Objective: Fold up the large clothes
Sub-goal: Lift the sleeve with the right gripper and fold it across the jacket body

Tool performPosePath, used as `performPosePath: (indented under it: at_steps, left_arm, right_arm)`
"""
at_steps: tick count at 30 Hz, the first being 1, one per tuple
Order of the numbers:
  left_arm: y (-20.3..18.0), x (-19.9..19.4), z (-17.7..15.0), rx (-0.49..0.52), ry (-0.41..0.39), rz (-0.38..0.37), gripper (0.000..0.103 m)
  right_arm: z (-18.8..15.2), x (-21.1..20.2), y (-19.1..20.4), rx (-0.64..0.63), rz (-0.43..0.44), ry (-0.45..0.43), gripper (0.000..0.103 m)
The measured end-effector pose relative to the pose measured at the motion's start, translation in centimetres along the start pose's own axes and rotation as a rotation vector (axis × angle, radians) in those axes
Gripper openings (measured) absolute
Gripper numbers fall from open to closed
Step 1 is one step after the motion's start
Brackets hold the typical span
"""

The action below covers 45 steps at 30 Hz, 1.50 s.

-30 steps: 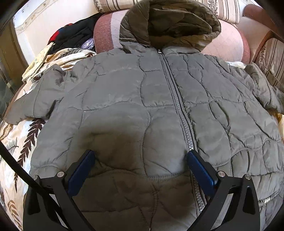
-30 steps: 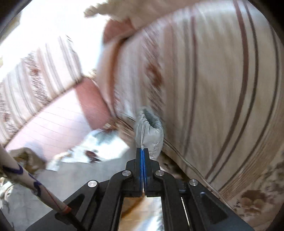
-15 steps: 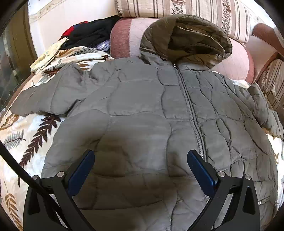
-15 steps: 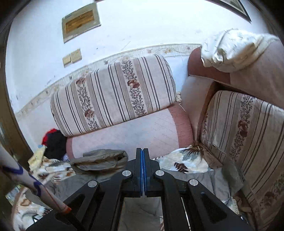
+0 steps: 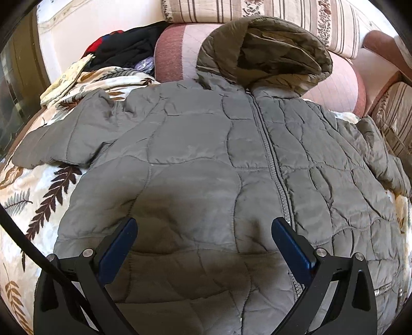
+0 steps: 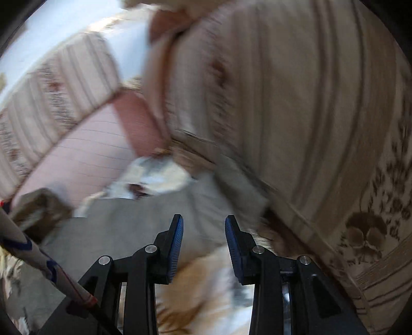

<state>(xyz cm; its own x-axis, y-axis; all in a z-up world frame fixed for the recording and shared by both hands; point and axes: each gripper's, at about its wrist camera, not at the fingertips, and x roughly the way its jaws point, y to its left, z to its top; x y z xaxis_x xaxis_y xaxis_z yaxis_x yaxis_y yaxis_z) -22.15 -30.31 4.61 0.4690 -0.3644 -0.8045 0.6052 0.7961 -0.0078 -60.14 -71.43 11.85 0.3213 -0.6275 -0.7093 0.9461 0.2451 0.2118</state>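
Observation:
A grey quilted hooded jacket (image 5: 206, 165) lies front up and zipped on a leaf-print bedcover (image 5: 33, 195), hood (image 5: 265, 51) resting on a pink cushion. Both sleeves spread outward. My left gripper (image 5: 204, 232) is open and empty, hovering over the jacket's lower front. The right wrist view is motion-blurred: my right gripper (image 6: 204, 226) is partly open and empty above the jacket's right sleeve (image 6: 154, 214), close to a striped sofa cushion.
A pink cushion (image 5: 340, 90) and striped sofa backs (image 5: 283, 15) stand behind the jacket. Dark clothes (image 5: 123, 49) are piled at the back left. A striped cushion (image 6: 296, 103) fills the right side of the right wrist view.
The right gripper was shut and has opened; it swung down toward the jacket's right sleeve. The left gripper stayed open and drifted left over the jacket.

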Motion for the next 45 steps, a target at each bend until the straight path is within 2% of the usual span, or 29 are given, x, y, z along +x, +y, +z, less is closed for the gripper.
performPosePath:
  at_steps: [5,8,12,14,18,20,21,25,28,33,36,39,42,45]
  left_arm:
    - [-0.5,0.8,-0.1,0.017,0.012,0.010,0.103]
    - [-0.7,1.4,-0.3,0.025,0.028,0.014,0.103]
    - [-0.9,1.8,-0.3,0.041,0.029,0.022,0.103]
    - [-1.0,1.8,-0.3,0.044,0.029,0.022,0.103]
    - [-1.4,2.1,-0.3,0.060,0.033,0.023,0.103]
    - [-1.5,2.2,-0.4,0.066,0.033,0.024,0.103]
    - [-1.5,2.1,-0.4,0.066,0.033,0.024,0.103]
    - [-1.2,2.0,-0.3,0.051,0.029,0.025,0.103]
    - [-1.0,1.7,-0.3,0.045,0.026,0.021,0.103]
    - [-0.3,0.5,-0.1,0.026,-0.004,0.024,0.103]
    - [0.4,-0.1,0.0,0.009,-0.014,0.022,0.103]
    - [1.6,-0.9,0.2,-0.014,-0.031,0.020,0.103]
    - [2.9,-1.6,0.5,-0.037,-0.048,0.027,0.103]
    - [4.9,-2.0,0.7,-0.078,-0.055,0.041,0.103]
  right_arm:
    - [-0.4,4.7,-2.8,0.033,-0.044,0.055,0.037]
    - [-0.2,7.0,-3.2,0.035,-0.047,0.048,0.039]
    - [0.3,8.8,-3.8,0.054,-0.132,0.061,0.040]
    - [0.4,9.1,-4.8,0.104,-0.119,0.055,0.040]
    - [1.1,10.7,-5.8,0.098,-0.050,0.068,0.040]
    - [1.3,11.2,-5.7,0.080,-0.032,0.093,0.018]
    - [1.3,10.9,-5.6,0.067,-0.008,0.084,0.017]
    - [1.9,7.0,-4.1,0.056,0.014,-0.022,0.014]
    - [2.9,2.8,-1.3,0.014,0.044,-0.102,0.013]
    - [4.9,-6.2,5.6,-0.071,0.210,-0.210,0.013]
    - [5.0,-11.9,10.8,-0.133,0.343,-0.257,0.013]
    - [3.4,-16.8,16.1,-0.212,0.493,-0.281,0.013]
    - [0.7,-19.7,21.8,-0.292,0.632,-0.267,0.013]
    - [-2.8,-20.1,26.9,-0.380,0.697,-0.231,0.013]
